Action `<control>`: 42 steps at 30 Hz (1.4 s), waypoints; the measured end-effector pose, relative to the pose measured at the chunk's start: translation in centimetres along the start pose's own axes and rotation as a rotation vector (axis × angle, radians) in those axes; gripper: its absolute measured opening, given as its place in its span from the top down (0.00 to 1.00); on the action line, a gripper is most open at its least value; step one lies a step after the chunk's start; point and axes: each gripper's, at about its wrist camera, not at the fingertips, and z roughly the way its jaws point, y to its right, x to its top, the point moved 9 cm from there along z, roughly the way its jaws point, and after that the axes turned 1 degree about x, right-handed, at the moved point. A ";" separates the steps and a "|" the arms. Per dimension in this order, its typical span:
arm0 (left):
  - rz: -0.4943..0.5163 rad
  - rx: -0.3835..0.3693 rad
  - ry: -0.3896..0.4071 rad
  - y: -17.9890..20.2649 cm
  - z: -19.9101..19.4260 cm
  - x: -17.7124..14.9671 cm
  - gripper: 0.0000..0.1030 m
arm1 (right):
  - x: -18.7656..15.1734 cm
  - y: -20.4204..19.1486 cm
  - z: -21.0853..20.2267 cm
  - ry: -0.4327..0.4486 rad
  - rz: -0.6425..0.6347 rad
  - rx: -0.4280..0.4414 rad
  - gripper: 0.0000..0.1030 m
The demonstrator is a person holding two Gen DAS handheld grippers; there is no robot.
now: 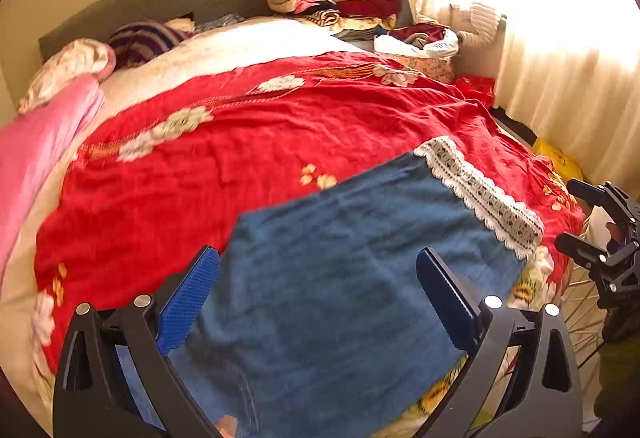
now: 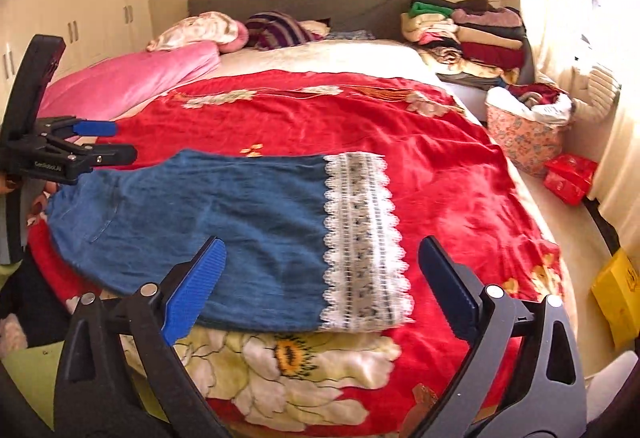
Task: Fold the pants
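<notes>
My left gripper (image 1: pixel 318 294) hangs wide above the pants (image 1: pixel 352 278); my right gripper (image 2: pixel 322 286) gapes low-centre; lettering on the left one unreadable.

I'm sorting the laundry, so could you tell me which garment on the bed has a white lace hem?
The blue denim pants spread flat on the red blanket; the folded clothes stacked by the headboard show no lace.

bare red blanket (image 2: pixel 280 118) beyond the pants (image 2: pixel 208 214) gives open passage toward the headboard. the right side is crowded by a floral basket (image 2: pixel 524 142) and stacked clothes (image 2: pixel 476 34); a pink quilt (image 2: pixel 132 78) lines the left edge.
</notes>
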 end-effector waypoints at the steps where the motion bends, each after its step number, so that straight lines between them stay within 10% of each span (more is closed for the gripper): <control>1: 0.018 0.002 0.000 0.5 0.3 0.7 0.04 | -0.1 0.6 0.0 0.000 0.015 -0.010 0.11; 17: 0.226 -0.107 -0.070 8.9 11.2 6.8 0.05 | -2.5 5.6 2.6 -0.072 0.181 -0.040 0.11; 21: 0.203 -0.157 -0.105 9.6 14.2 7.2 0.09 | -3.0 5.5 3.8 -0.095 0.192 -0.027 0.11; 24: 0.179 -0.208 -0.129 10.2 15.8 7.2 0.32 | -3.5 5.8 5.0 -0.115 0.238 -0.009 0.11; 34: 0.091 -0.304 -0.193 10.6 20.1 4.8 0.31 | -5.3 5.2 8.2 -0.189 0.280 0.035 0.12; 42: 0.140 -0.311 -0.169 12.3 18.5 4.9 0.79 | -4.8 3.8 8.3 -0.171 0.250 0.114 0.77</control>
